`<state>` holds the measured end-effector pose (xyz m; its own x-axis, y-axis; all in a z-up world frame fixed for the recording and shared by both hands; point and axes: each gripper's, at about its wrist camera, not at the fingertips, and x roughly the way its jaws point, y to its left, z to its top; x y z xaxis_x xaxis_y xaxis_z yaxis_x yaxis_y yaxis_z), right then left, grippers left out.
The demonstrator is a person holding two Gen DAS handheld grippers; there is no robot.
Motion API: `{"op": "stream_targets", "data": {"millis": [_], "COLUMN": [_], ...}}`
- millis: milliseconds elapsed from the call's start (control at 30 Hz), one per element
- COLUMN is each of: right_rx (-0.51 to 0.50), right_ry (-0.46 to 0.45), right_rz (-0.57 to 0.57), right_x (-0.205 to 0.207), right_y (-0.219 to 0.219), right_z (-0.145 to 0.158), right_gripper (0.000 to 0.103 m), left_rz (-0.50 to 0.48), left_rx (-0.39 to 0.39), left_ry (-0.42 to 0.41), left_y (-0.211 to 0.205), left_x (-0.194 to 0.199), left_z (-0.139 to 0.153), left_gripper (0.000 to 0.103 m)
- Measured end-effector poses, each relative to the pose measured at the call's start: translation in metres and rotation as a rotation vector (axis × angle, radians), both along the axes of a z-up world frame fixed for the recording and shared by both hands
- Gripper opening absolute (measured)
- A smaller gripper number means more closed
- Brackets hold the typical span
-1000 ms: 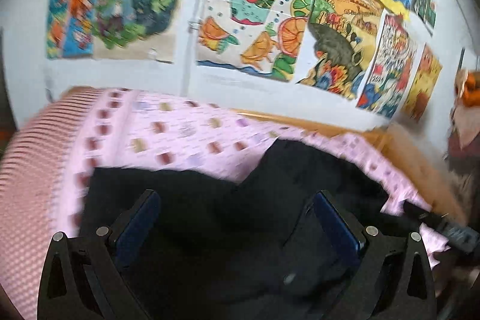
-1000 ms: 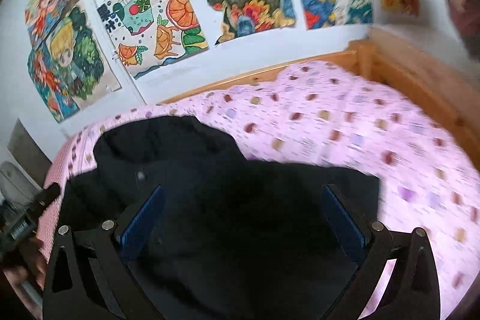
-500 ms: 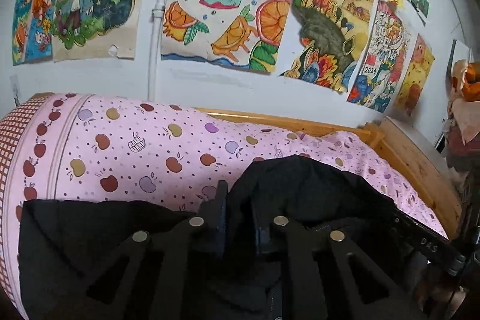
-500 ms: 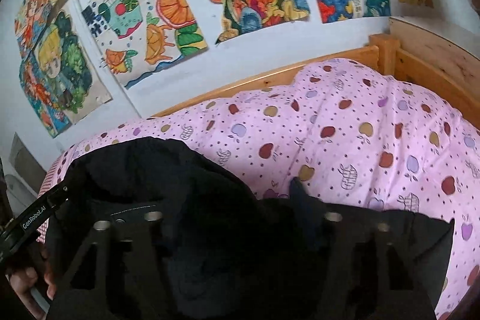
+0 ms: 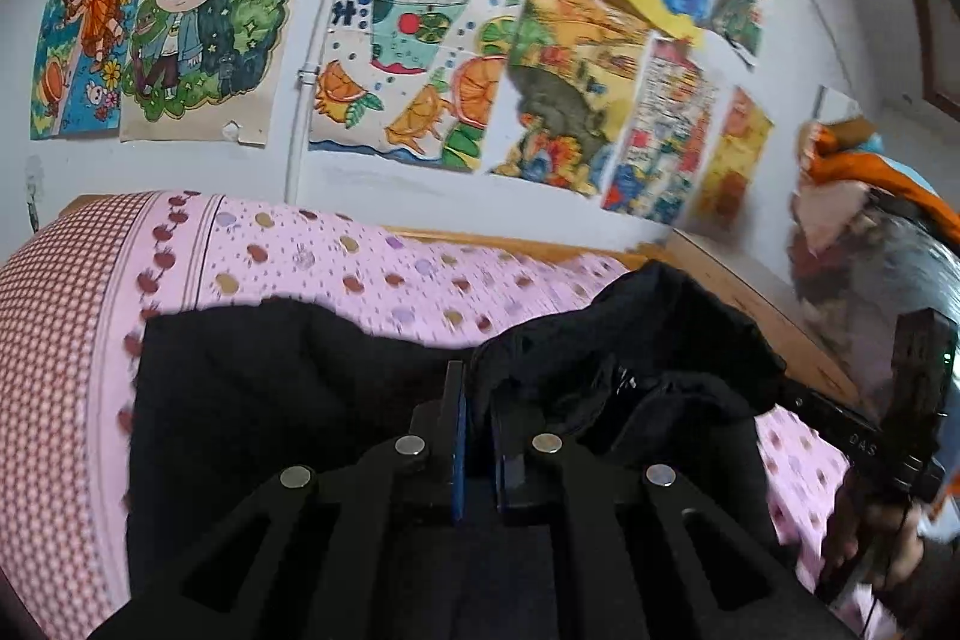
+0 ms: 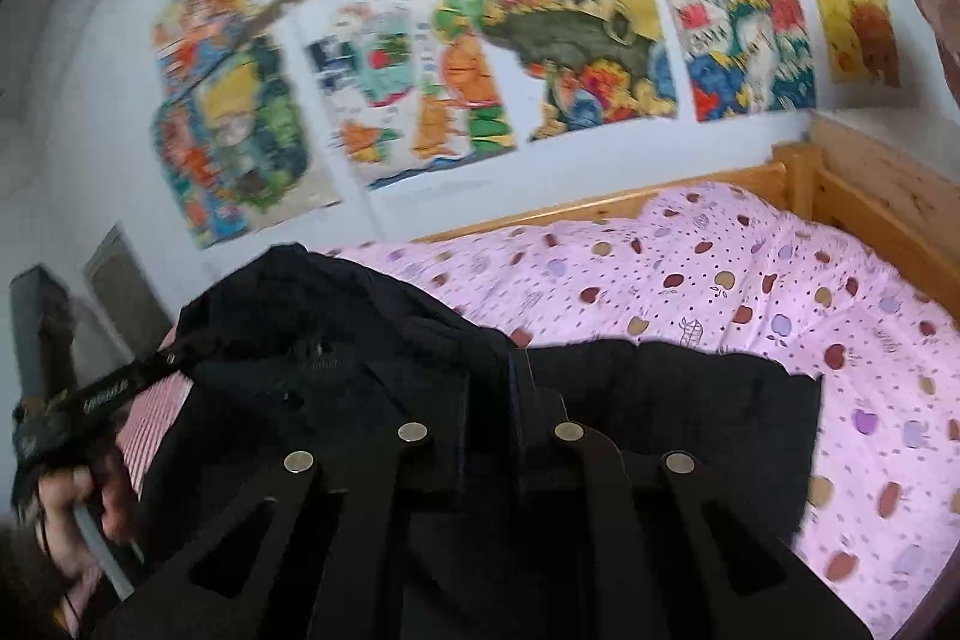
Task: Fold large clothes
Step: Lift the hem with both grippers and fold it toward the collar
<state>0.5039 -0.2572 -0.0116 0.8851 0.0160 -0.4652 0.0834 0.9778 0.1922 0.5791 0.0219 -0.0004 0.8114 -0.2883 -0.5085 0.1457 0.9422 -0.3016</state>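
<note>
Black fabric of the large garment (image 5: pixel 252 400) is spread on the pink bed (image 5: pixel 336 262). It is pinched by the left gripper (image 5: pixel 477 400) at 6 o'clock and by the right gripper (image 6: pixel 510 388), both having just closed.

"果汁" on fruit-drink poster (image 5: pixel 414 58); "DAS" on right claw (image 5: pixel 864 445) body.

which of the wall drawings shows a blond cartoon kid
The drawing second from the left on the wall, above the checked end of the bedspread. It shows a blond, big-eyed child among green leaves; its neighbours show an orange figure and fruit juice with orange slices.
</note>
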Motion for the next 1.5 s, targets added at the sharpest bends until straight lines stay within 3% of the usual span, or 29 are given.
{"op": "stream_targets", "data": {"millis": [100, 367, 667, 867, 1000, 1067, 1133, 1200, 1367, 1433, 1500], "right_rx": [-0.11, -0.197, -0.255, -0.276, -0.318, -0.311, -0.254, -0.178, -0.096, -0.044, -0.016], "right_ry": [0.01, 0.088, 0.191, 0.184, 0.192, 0.17, 0.112, 0.077, -0.023, -0.031, -0.018], "right_rz": [0.064, 0.153, 0.11, 0.09, 0.12, 0.131, 0.125, 0.107, 0.036, 0.007, 0.003], "right_x": [-0.028, -0.067, -0.038, -0.047, -0.064, -0.072, -0.082, -0.079, -0.041, -0.012, 0.016], "right_y": [0.009, 0.012, 0.018, 0.021, 0.021, 0.018, 0.012, 0.004, -0.001, -0.006, -0.008], "right_z": [-0.005, -0.034, -0.084, -0.076, -0.065, -0.058, -0.043, -0.029, -0.008, -0.005, -0.008], "right_gripper": [0.009, 0.007, 0.007, 0.009, 0.017, 0.048, 0.057, 0.057, 0.057, 0.057, 0.045], "left_rz": [-0.04, -0.074, -0.011, -0.013, -0.005, -0.007, 0.001, 0.03, 0.089, 0.118, 0.174], "left_rx": [0.036, 0.054, 0.149, 0.14, 0.129, 0.1, 0.054, 0.014, -0.091, -0.075, -0.012], "left_ry": [0.027, 0.153, 0.21, 0.194, 0.213, 0.198, 0.153, 0.097, -0.023, -0.027, 0.028], "left_y": [0.001, 0.007, -0.008, -0.005, 0.0, 0.003, 0.006, 0.008, 0.005, 0.0, -0.003], "left_x": [-0.026, -0.05, -0.026, -0.033, -0.043, -0.05, -0.054, -0.052, -0.018, 0.002, 0.028], "left_z": [-0.005, -0.058, -0.091, -0.082, -0.078, -0.071, -0.062, -0.049, -0.014, -0.009, -0.012], "left_gripper": [0.006, 0.005, 0.005, 0.009, 0.029, 0.032, 0.042, 0.071, 0.074, 0.074, 0.074]}}
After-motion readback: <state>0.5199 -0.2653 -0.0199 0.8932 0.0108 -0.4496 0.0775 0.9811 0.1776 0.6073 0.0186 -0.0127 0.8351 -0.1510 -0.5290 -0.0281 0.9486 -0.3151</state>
